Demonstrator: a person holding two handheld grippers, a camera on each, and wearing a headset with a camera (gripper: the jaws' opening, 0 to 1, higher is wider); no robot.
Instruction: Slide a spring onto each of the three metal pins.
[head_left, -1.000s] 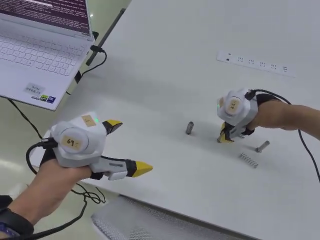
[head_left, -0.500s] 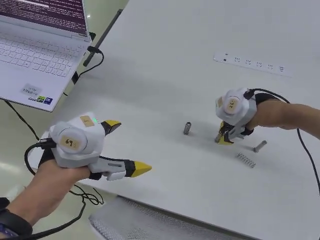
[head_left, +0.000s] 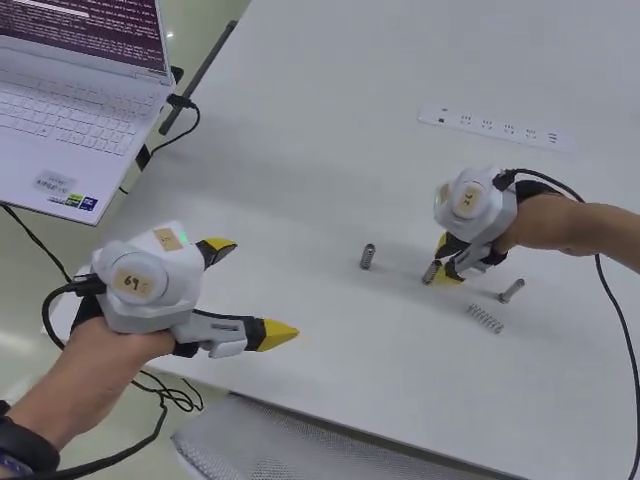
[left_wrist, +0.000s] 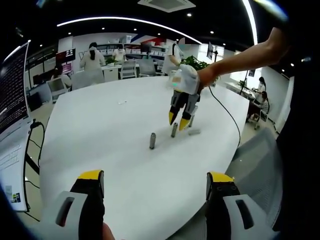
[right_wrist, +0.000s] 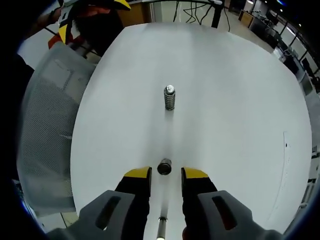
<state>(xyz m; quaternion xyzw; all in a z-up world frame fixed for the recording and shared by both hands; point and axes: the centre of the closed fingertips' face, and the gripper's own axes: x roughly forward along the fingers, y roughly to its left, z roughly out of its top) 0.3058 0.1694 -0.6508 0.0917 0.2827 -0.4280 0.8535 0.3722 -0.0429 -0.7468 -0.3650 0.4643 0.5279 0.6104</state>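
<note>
A: Where do the pins stand?

B: Two stand upright on the bench (head_left: 330, 120), toward its near edge. The left pin (head_left: 367, 256) wears a spring, and its coils are plain to see. The second pin (head_left: 431, 271) is just to its right, at the tips of the right gripper (head_left: 446, 264).

A: Does that one have a spring too?

B: It looks ribbed in the head view, but it is small there. The right gripper view catches it end-on, as a dark round top. I cannot say for sure.

A: Is the gripper clamped on it?

B: No. The jaws stand a little apart, and the pin sits at the mouth of the gap with white bench showing on either side. Lower down between the jaws is a thin grey rod (right_wrist: 161, 227), cut off by the edge of the view. I can't tell what it is.

A: And the third pin?

B: The loose pin (head_left: 511, 291) lies flat to the right of that gripper. The loose spring (head_left: 484, 318) lies flat near it, closer to the near edge and not touching it.

A: What about the other hand?

B: The left gripper (head_left: 250, 290) hangs over the near left edge, well apart from the pins. Its jaws are spread wide with nothing between them.

A: Anything else?

B: A power strip (head_left: 495, 130) lies toward the far edge, with sockets too small to count. A laptop (head_left: 70, 90) sits past the bench's left edge, half cut off.
</note>
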